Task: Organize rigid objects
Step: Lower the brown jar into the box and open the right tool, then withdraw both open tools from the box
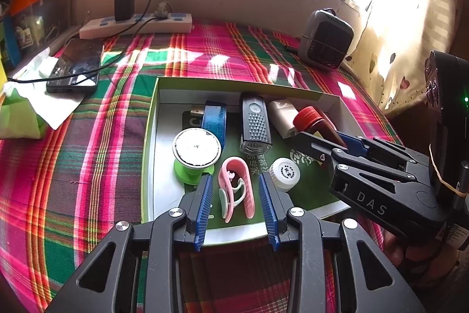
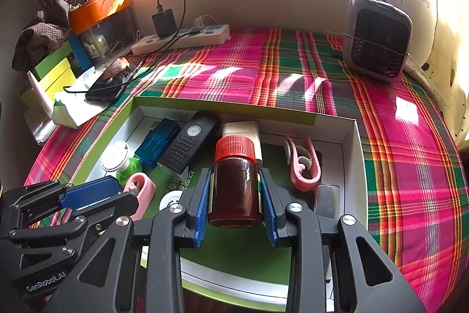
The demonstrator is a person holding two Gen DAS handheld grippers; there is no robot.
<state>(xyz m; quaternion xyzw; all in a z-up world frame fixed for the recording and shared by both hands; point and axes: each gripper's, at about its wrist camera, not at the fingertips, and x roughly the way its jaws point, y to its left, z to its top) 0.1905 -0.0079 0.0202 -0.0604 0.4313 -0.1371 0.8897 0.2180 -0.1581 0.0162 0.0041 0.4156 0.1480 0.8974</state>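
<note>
- The right claw is clenched on a dark brown bottle with a red ribbed cap; both blue pads press the bottle's sides, and the bottle stands upright between them over the box.
- The left claw is released: its blue pads stand apart on either side of a pink clip without touching it. The clip lies on the green floor of the box.
- The box is a shallow open one with white walls and a green rim, resting on a pink, green and red plaid cloth that covers the counter.
- Along the far wall of the box lie a blue USB device, a black remote-like gadget with a studded face, and a cream-coloured cylinder.
- Near the left wall stands a green spool with a white round top; a small white-capped jar sits just right of the left claw's pink clip.
- In the right wrist view a second pink clip lies toward the box's right side.
- Outside the box: a phone on a cable at the far left, a white power strip with a black charger against the wall, and a small grey fan heater at the far right.
</note>
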